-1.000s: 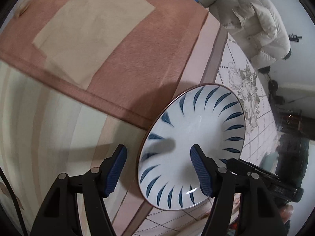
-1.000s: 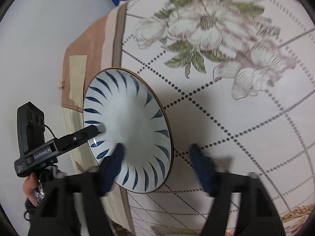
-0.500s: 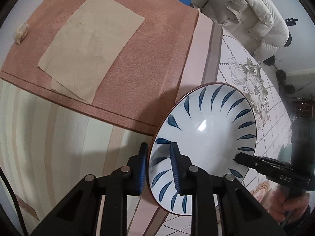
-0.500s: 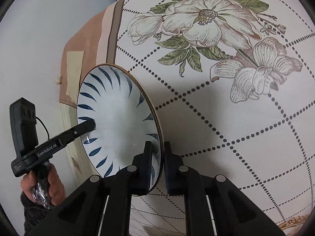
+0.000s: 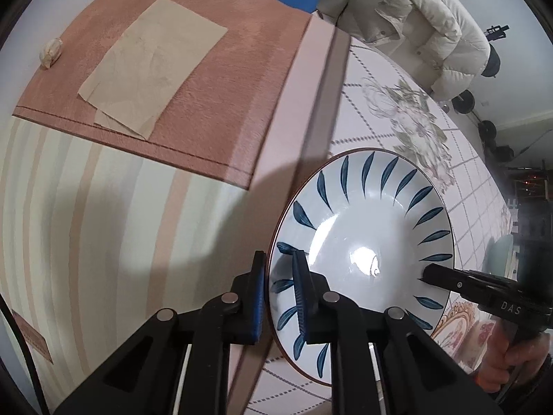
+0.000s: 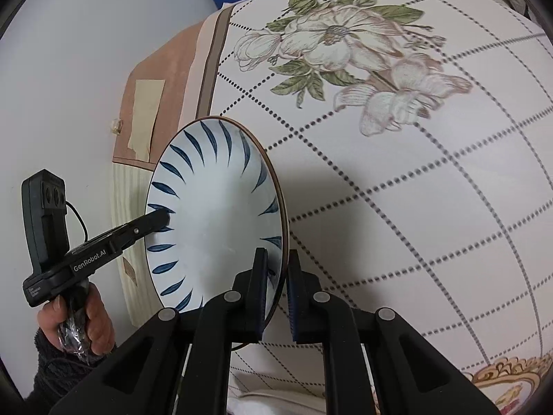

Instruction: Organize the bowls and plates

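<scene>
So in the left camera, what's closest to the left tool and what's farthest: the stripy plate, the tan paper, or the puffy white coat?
1. Stripy plate: nearest, its rim pinched in the left tool.
2. Tan paper: farther, up on the pinkish-brown cloth, to the left.
3. Puffy white coat: farthest, beyond the table at the top right.

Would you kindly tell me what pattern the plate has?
White plate with dark blue leaf-like strokes radiating round its rim; clearest in the left wrist view.
</scene>
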The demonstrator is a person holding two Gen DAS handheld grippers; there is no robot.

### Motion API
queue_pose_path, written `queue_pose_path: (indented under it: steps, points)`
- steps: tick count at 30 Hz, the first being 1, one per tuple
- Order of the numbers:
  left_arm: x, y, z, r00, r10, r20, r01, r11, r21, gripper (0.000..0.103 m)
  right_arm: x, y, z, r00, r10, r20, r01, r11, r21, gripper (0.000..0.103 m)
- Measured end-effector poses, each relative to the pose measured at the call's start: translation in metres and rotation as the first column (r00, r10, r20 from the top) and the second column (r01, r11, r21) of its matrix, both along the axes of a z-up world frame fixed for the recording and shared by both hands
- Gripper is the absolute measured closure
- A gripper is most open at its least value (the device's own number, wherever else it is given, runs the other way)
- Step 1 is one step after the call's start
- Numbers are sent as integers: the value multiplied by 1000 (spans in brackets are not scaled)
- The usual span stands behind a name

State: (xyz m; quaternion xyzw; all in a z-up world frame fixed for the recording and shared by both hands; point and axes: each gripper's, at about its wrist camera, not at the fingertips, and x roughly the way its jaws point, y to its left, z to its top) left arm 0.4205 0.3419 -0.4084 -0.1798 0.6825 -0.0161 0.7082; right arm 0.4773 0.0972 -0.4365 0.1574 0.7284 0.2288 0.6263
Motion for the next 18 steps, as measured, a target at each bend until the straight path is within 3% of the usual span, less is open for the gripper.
queue_pose_path:
  steps: [9,18]
  points:
    - [-22,-26,34,998,-18,61,18,1000,1,91,-34,-41,38,998,-20,57,19,999,29,92]
    - [-69,-65,82,993,-37,112,38,999,-13,92,-88,-91,86,993,-48,109,41,997,63,93]
